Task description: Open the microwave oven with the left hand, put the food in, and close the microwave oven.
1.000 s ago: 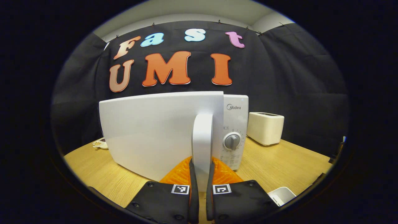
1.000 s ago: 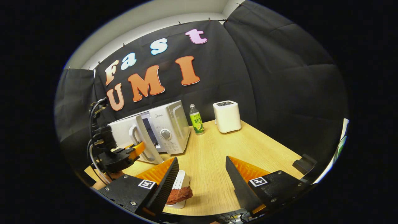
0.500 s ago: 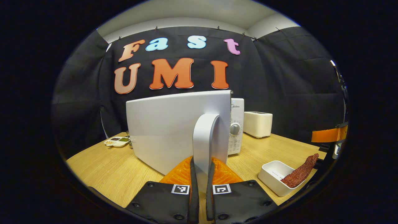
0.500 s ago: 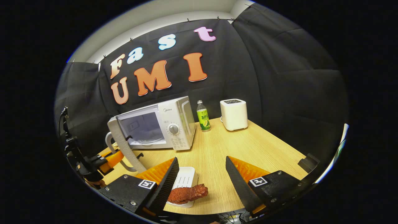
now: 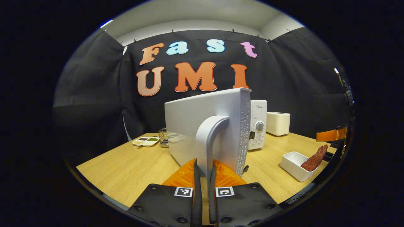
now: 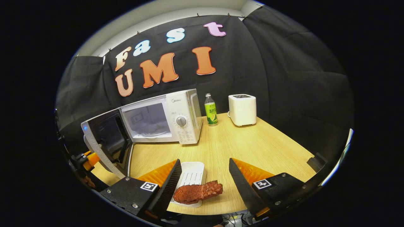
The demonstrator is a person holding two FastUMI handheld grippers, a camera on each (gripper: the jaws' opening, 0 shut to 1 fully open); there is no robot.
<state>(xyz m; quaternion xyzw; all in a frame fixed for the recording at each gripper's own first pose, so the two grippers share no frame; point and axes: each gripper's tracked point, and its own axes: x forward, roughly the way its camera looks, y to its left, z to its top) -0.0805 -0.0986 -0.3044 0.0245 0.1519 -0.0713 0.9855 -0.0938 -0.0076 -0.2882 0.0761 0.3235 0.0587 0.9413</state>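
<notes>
Left gripper [image 5: 202, 171]: fingers pinching door handle [image 5: 208, 138], microwave door [image 6: 105, 142] swung wide, cavity [image 6: 146, 121] exposed, nothing visible inside.
Food [image 6: 198, 192], reddish-brown slab, lies across near rim of white tray [image 6: 192, 173] on desk [image 6: 252, 148]; long axis crosswise to right gripper [image 6: 205, 176], whose fingers are spread, food just ahead between them, no contact.
Right gripper nearer food; cavity ahead-left.
Far right: bottle [image 6: 210, 109], toaster [image 6: 242, 109].
</notes>
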